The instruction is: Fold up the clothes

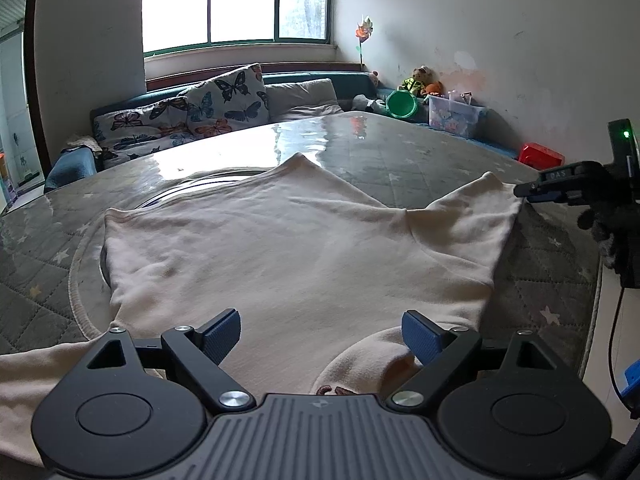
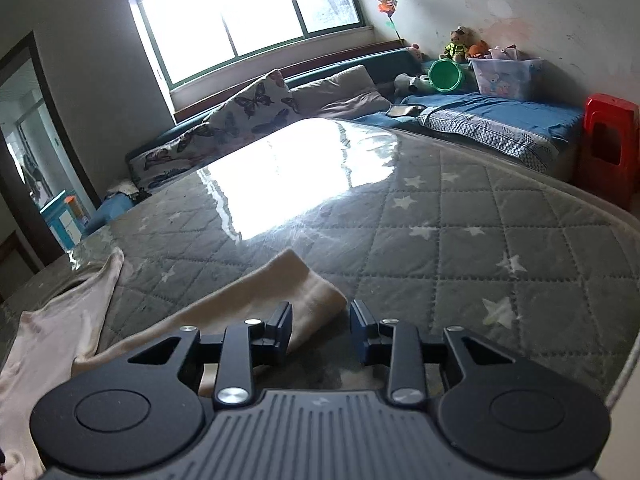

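Note:
A cream sweatshirt (image 1: 300, 248) lies spread flat on the table, neckline nearest the left wrist camera. My left gripper (image 1: 320, 320) hovers just above its collar end, jaws wide open with only flat cloth beneath them. One sleeve (image 2: 276, 292) stretches out to the right. My right gripper (image 2: 320, 314) sits at that sleeve's cuff, open by a narrow gap; the cuff corner lies by its left finger (image 2: 282, 326) and the pads do not press on it. In the left wrist view the right gripper (image 1: 522, 191) shows at the sleeve's tip.
The table (image 2: 460, 240) has a grey quilted star cover under a glossy sheet, and its rounded edge runs close on the right. Beyond it stand a sofa with butterfly cushions (image 1: 224, 100), a green bowl (image 2: 446, 74), a clear plastic box (image 2: 504, 76) and a red stool (image 2: 608, 144).

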The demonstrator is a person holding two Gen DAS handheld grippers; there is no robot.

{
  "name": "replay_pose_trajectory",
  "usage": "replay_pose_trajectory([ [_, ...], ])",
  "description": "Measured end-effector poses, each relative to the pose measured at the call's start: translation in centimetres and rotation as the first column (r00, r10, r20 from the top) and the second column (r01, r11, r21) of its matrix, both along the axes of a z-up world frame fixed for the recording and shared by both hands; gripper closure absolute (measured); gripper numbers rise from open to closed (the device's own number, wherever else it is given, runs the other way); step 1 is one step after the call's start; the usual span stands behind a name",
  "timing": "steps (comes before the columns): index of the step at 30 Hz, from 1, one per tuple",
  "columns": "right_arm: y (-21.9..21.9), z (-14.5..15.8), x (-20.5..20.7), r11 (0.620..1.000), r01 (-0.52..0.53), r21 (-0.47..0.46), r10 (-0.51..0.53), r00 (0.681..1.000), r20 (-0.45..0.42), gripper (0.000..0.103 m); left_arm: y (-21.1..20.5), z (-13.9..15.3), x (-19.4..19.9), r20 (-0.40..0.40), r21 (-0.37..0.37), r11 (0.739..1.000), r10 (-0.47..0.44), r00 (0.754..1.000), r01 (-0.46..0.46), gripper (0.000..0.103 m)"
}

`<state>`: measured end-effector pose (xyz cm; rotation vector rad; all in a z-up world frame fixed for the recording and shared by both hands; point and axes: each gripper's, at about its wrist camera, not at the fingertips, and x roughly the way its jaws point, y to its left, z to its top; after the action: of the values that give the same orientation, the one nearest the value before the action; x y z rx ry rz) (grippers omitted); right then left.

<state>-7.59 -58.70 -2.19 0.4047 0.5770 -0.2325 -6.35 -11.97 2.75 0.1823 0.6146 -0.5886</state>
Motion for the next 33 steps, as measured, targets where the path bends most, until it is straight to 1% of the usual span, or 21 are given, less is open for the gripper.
replay_pose_trajectory([
  [5, 0.4, -0.3, 0.7, 1.000, -0.001, -0.019, 0.001, 1.000, 0.011, 0.073, -0.1, 0.0, 0.0, -0.003, 0.004, 1.000, 0.006, 1.000, -0.006, 0.013],
  [6, 0.6, -0.3, 0.9, 1.000, -0.003, -0.030, 0.003, 1.000, 0.011, 0.079, -0.1, -0.1, 0.1, -0.004, 0.004, 1.000, 0.007, 1.000, -0.007, 0.013],
  [7, 0.8, -0.3, 1.1, 0.999, -0.004, -0.039, 0.004, 1.000, 0.010, 0.088, 0.0, -0.1, 0.1, -0.004, 0.005, 1.000, 0.007, 1.000, -0.007, 0.013],
  [10, 0.6, -0.4, 1.2, 1.000, -0.003, -0.001, 0.003, 1.000, 0.020, 0.093, 0.0, 0.0, 0.0, -0.001, 0.004, 1.000, 0.008, 1.000, -0.008, 0.013],
  [17, 0.2, 1.4, 0.0, 0.996, -0.028, 0.083, 0.021, 0.996, 0.092, 0.095, 0.4, -0.1, -0.1, -0.001, -0.001, 1.000, 0.015, 1.000, -0.015, 0.013],
  [25, 0.7, 2.6, -0.7, 0.995, -0.056, 0.081, 0.045, 0.990, 0.133, 0.095, 0.6, 0.1, -0.3, 0.006, -0.003, 1.000, 0.013, 1.000, -0.013, 0.013],
  [27, 1.3, 3.0, -0.9, 0.994, -0.076, 0.084, 0.063, 0.987, 0.146, 0.095, 0.6, 0.1, -0.2, 0.002, -0.003, 1.000, 0.017, 1.000, -0.017, 0.013],
  [29, 1.7, 3.7, -1.0, 0.989, -0.102, 0.107, 0.083, 0.982, 0.169, 0.095, 0.6, 0.0, -0.2, 0.001, -0.003, 1.000, 0.016, 1.000, -0.016, 0.013],
  [33, 3.2, 5.6, -1.1, 0.979, -0.169, 0.116, 0.141, 0.965, 0.220, 0.095, 0.5, 0.0, -0.3, 0.003, -0.006, 1.000, 0.011, 1.000, -0.011, 0.013],
])
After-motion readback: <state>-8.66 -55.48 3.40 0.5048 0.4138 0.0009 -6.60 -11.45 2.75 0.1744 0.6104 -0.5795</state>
